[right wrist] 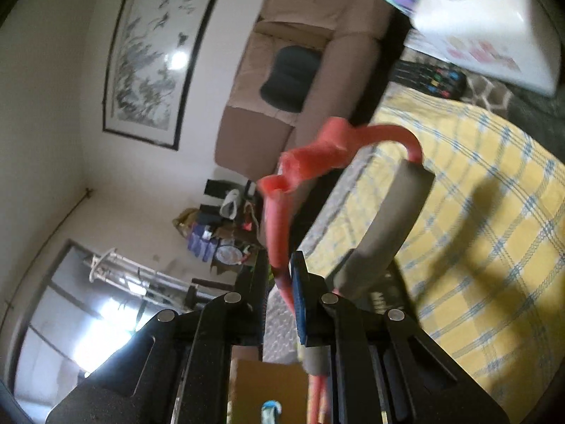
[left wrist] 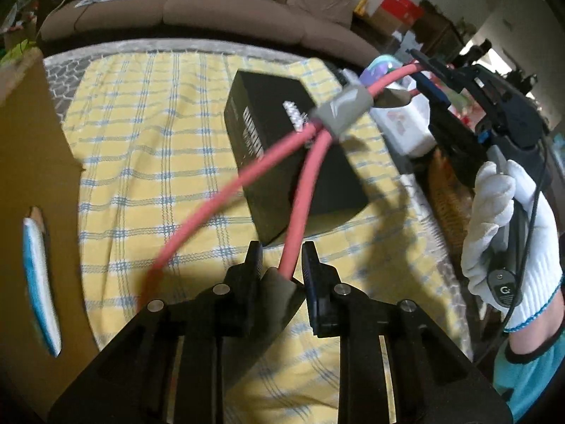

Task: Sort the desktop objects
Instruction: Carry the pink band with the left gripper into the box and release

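Note:
A red resistance tube (left wrist: 247, 173) with grey foam handles hangs in the air over the yellow checked cloth (left wrist: 141, 134). My left gripper (left wrist: 280, 261) is shut on the tube just above one grey handle (left wrist: 279, 289). A grey sleeve (left wrist: 342, 107) joins the two strands further up. My right gripper (left wrist: 423, 67), held by a white-gloved hand (left wrist: 508, 226), grips the far end. In the right wrist view the right gripper (right wrist: 280, 265) is shut on the red tube (right wrist: 277, 226), with the other grey handle (right wrist: 388, 226) curving beside it.
A black box (left wrist: 282, 148) lies on the cloth under the tube. A cardboard box (left wrist: 31, 190) with a blue-white item (left wrist: 39, 282) stands at the left. A white bin (left wrist: 406, 123) sits at the right. A brown sofa (left wrist: 212, 7) is behind.

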